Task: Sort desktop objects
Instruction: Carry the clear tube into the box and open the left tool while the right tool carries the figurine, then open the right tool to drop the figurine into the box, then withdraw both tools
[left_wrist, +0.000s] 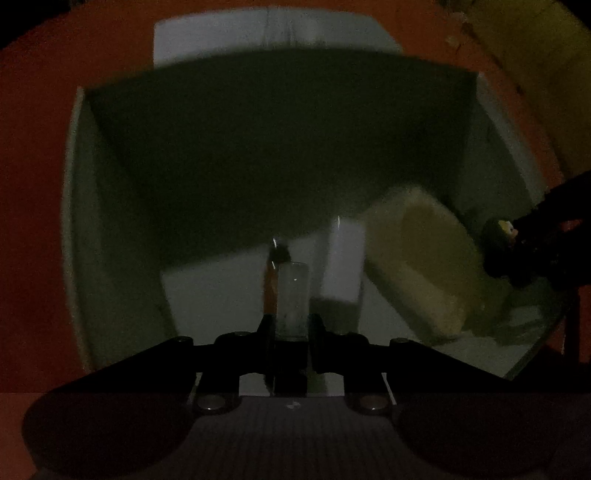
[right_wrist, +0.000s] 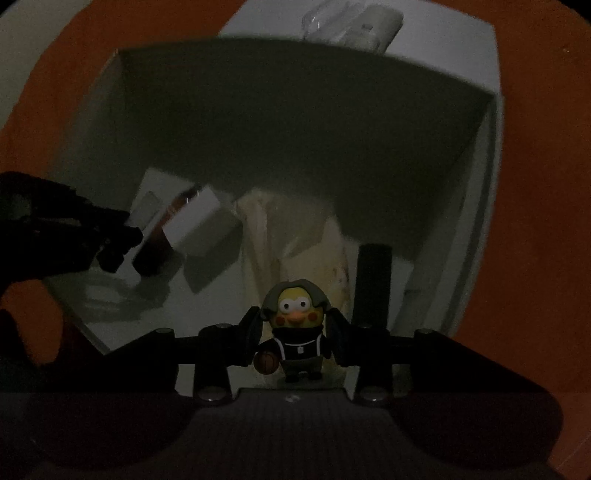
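Both grippers reach into a white storage box, which also shows in the right wrist view. My left gripper is shut on a clear lighter with a brown body beside it. It also shows in the right wrist view at the left. My right gripper is shut on a yellow duck figurine holding a basketball. The figurine also shows in the left wrist view at the right, in the dark right gripper.
Inside the box lie a white block, also in the right wrist view, a beige pack, also in the right wrist view, and a dark upright bar. An orange surface surrounds the box. A second white container stands behind it.
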